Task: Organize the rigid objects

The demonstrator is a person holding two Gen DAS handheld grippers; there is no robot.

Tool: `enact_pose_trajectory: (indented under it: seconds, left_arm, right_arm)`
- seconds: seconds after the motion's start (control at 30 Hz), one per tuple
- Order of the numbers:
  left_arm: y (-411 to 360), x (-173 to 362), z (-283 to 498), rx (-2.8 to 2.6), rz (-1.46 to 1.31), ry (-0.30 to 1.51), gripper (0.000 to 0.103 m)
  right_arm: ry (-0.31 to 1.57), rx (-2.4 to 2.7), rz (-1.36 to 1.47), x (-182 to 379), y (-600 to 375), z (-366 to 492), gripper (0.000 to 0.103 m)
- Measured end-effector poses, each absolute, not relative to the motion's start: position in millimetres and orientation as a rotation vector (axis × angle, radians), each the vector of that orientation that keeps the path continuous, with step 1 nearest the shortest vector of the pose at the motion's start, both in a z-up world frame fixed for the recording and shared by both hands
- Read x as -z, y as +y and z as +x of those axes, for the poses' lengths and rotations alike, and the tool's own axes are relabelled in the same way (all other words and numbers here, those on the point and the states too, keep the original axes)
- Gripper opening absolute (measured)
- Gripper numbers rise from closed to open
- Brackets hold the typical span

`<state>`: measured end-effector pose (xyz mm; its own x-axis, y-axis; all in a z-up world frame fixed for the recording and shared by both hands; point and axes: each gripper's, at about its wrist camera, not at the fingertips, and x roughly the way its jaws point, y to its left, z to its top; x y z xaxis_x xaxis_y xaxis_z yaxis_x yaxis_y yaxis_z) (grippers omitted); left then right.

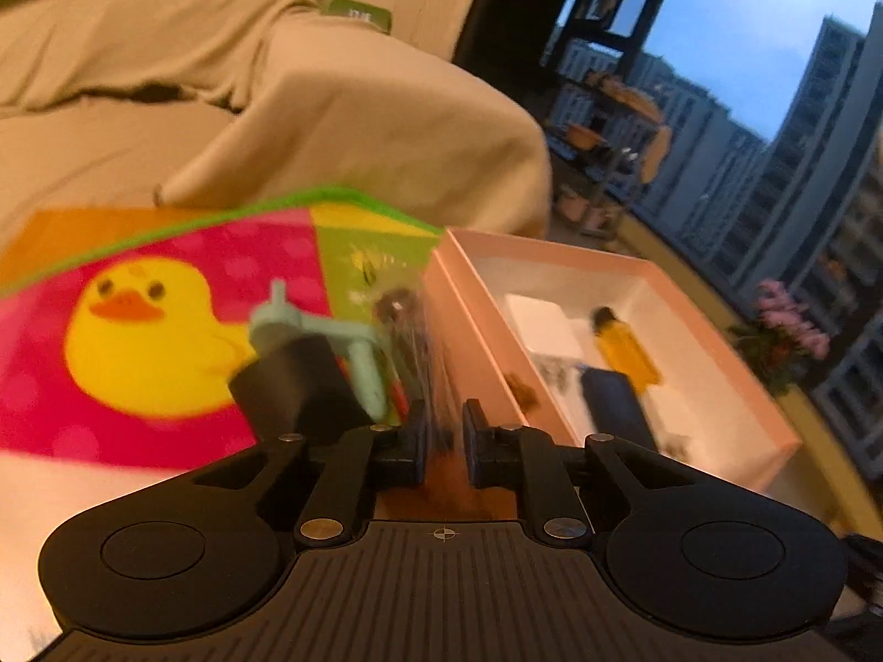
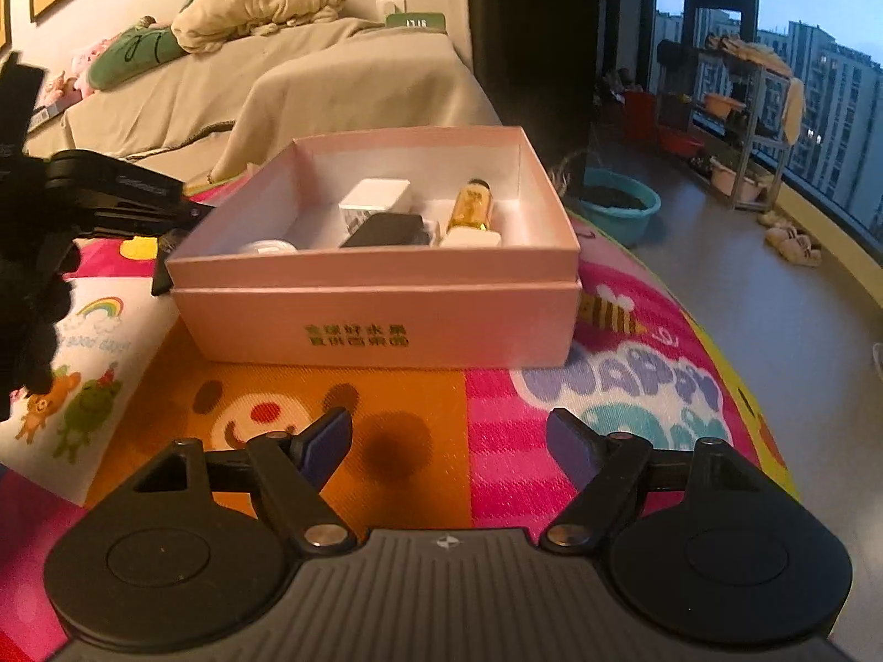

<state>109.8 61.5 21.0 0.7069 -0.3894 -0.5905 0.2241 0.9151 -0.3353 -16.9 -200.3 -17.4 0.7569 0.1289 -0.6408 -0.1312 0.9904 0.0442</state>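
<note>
A pink box point(image 2: 386, 325) stands on a colourful play mat point(image 2: 386, 402). In it lie a white block point(image 2: 375, 196), a black flat object point(image 2: 386, 231), an amber bottle point(image 2: 469, 207) and a white round piece point(image 2: 265, 247). My left gripper point(image 1: 444, 430) is nearly shut on a thin blurred object point(image 1: 411, 342) with a dark head, held just left of the box point(image 1: 761, 414). A black block with a mint-green plastic part point(image 1: 309, 331) is beside it. My right gripper point(image 2: 450, 441) is open and empty, in front of the box. The left gripper shows in the right wrist view point(image 2: 110, 193).
A beige covered sofa point(image 2: 331, 83) with a green cushion point(image 2: 132, 52) stands behind the mat. A teal basin point(image 2: 623, 204), a rack point(image 2: 734, 127) and slippers point(image 2: 794, 243) sit on the floor by the window. A white picture card point(image 2: 72, 375) lies left on the mat.
</note>
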Motion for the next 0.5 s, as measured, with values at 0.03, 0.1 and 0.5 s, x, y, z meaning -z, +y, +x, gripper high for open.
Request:
enact_pose_trajectory:
  seconds: [0.03, 0.1, 0.5]
  left_arm:
    - [64.5, -19.2, 103.7, 0.363, -0.252, 0.705, 0.015]
    - [71.9, -17.8, 88.6, 0.390, -0.253, 0.702, 0.013]
    - [162.5, -12.6, 18.5, 0.152, -0.352, 0.648, 0.014]
  right_arm:
    - [0.704, -0.139, 0.002, 19.6, -201.7, -17.0, 0.078]
    - [0.712, -0.133, 0.010, 22.6, -204.2, -17.4, 0.078]
    - [0.692, -0.181, 0.005, 5.6, -192.7, -15.0, 0.078]
